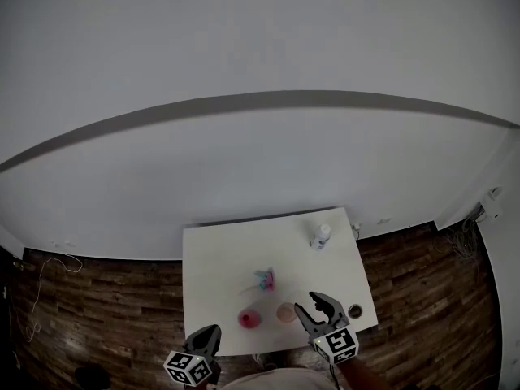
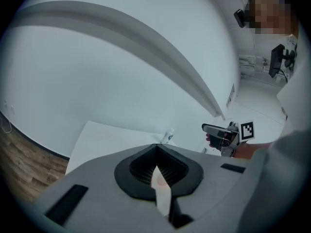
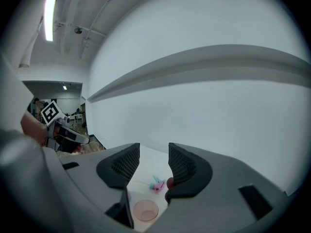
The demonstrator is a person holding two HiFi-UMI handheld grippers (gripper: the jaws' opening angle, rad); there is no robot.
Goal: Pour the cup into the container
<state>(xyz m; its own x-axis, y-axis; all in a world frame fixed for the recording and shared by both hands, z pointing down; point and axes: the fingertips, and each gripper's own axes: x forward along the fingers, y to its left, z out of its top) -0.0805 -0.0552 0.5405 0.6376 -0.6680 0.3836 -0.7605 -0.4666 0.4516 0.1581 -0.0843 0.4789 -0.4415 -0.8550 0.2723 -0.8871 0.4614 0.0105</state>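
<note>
left gripper (image 1: 213, 331): hanging over the near-left corner of the tabletop (image 1: 219, 254), jaws closed right up against each other, nothing in them

pink cup (image 1: 249, 318): upright on the tabletop close to the near edge, sitting between the two grippers, nothing touching it

pink and teal bit (image 1: 265, 279): lying mid-tabletop, a little behind the cup, too small to tell what it is tbh

peach container (image 1: 286, 312): just right of the cup, near it but apart, upright with an open top, looks see-through from the right gripper view

right gripper (image 1: 311, 301): over the near-right part of the tabletop, just beside the container, jaws apart by a narrow gap, nothing in the gap

white bottle (image 1: 320, 236): standing near the far-right corner, well apart from the rest

small dark round thing (image 1: 355, 310): by the right edge, can't make it out
</note>
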